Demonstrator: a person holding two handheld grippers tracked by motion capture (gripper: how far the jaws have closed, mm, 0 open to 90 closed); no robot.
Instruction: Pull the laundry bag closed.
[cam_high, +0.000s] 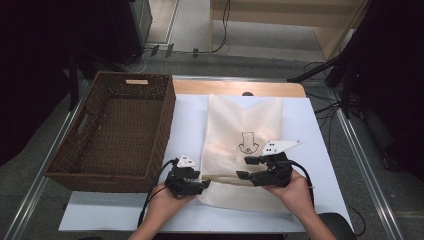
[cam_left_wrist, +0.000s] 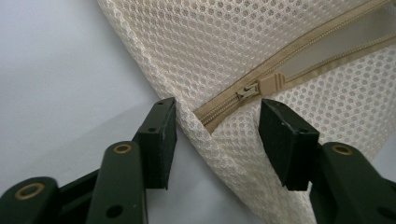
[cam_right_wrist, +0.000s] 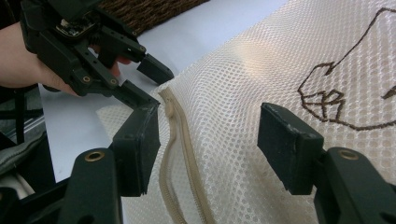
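A cream mesh bag (cam_high: 245, 120) with a dark drawing (cam_high: 248, 143) lies flat on the white sheet, its zipped end toward the person. My left gripper (cam_high: 205, 183) is at the bag's near left corner. In the left gripper view its jaws (cam_left_wrist: 217, 135) stand open around that corner, and the tan zipper pull (cam_left_wrist: 261, 86) lies just beyond them. My right gripper (cam_high: 245, 168) hovers over the bag's near part. In the right gripper view it (cam_right_wrist: 208, 144) is open over the mesh (cam_right_wrist: 261, 70), with the zipper (cam_right_wrist: 175, 140) by one jaw and the left gripper (cam_right_wrist: 152, 84) farther off.
A brown wicker basket (cam_high: 167, 117) stands at the left of the table, close to the bag. The white sheet (cam_high: 190, 120) covers the tabletop. Cables and dark stands lie on the floor at the right.
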